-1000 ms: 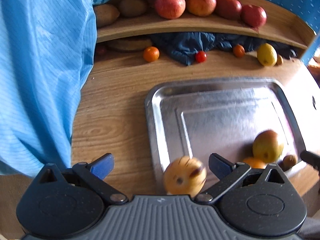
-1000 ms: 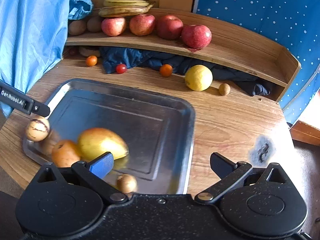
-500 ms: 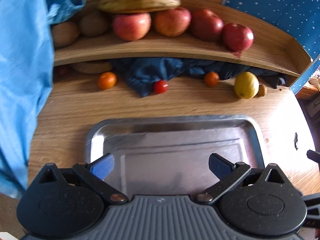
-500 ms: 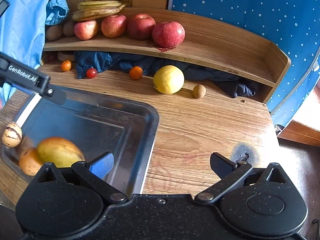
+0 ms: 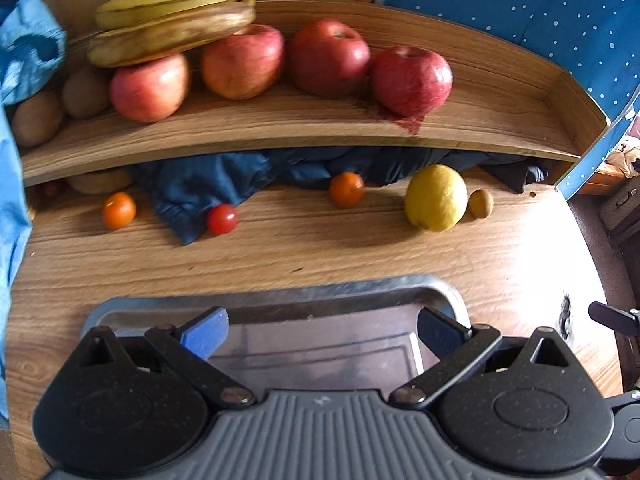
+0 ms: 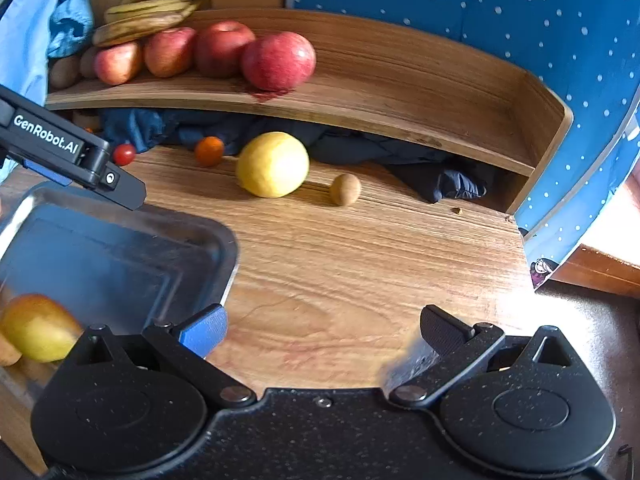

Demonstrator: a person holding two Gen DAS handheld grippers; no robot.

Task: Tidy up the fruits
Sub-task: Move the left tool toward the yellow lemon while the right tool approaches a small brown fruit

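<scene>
Now both empty w/ fingers apart: left gripper (image 5: 322, 330) over tray (image 5: 448, 294) rim. Right gripper (image 6: 324, 330) over bare table (image 6: 360, 264), lemon (image 6: 273, 165) well ahead.

My left view looks from above the metal tray (image 5: 276, 307) toward the wooden shelf (image 5: 280, 128), fairly near. My right view faces the shelf (image 6: 360, 108) from right of the tray (image 6: 192, 232). Both share the lemon (image 5: 435, 197).

Wooden tabletop (image 6: 360, 264) with curved wooden shelf (image 6: 400, 92) behind. Blue white-dotted wall (image 6: 480, 12) at back. Bright daylight glare at right; dark floor (image 6: 612, 320) beyond.
</scene>
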